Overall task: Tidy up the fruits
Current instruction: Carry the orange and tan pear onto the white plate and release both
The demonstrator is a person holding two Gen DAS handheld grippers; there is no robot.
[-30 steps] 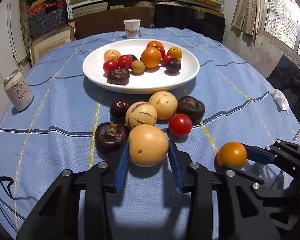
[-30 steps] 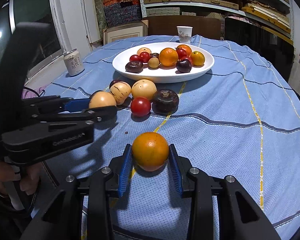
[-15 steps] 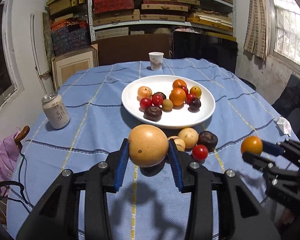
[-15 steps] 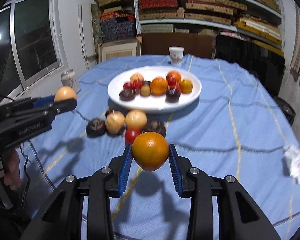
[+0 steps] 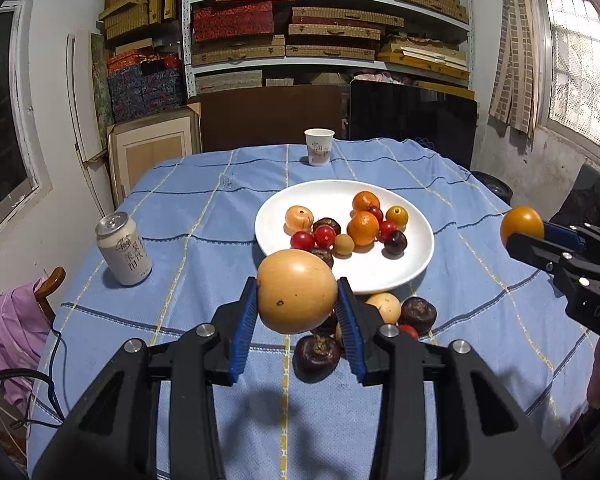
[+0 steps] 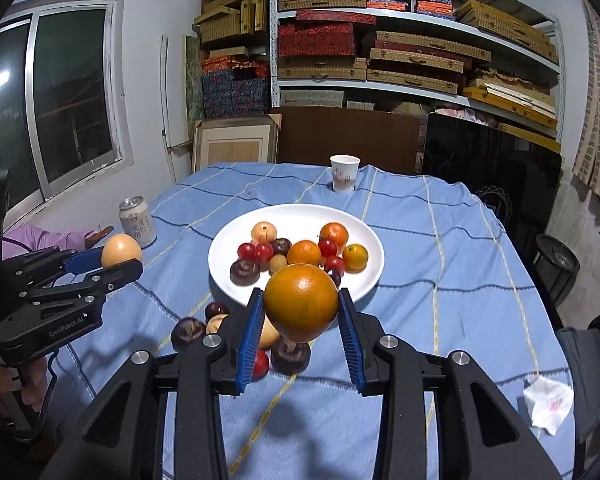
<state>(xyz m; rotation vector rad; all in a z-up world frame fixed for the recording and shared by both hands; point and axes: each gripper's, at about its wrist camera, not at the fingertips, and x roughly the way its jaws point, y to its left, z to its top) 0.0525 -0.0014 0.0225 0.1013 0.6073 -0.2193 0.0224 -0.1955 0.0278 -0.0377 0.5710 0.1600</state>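
Note:
My left gripper (image 5: 297, 304) is shut on a large tan round fruit (image 5: 296, 290), held in the air above the table. My right gripper (image 6: 300, 312) is shut on an orange fruit (image 6: 301, 306), also lifted; that orange fruit (image 5: 522, 222) shows at the right edge of the left wrist view. A white plate (image 5: 404, 270) at mid-table holds several small fruits: oranges, red tomatoes, dark ones. Loose fruits lie just in front of the plate, among them a dark brown fruit (image 5: 318, 354) and a pale yellow one (image 5: 384, 306), partly hidden by the fingers.
A blue checked tablecloth (image 5: 204, 216) covers the round table. A drink can (image 5: 125, 249) stands at the left, a paper cup (image 5: 319, 146) at the far edge, a crumpled tissue (image 6: 548, 402) at the right. Shelves of boxes line the back wall.
Both grippers have risen off the table with their fruits held. The plate and the loose fruits now sit lower and farther off in both views.

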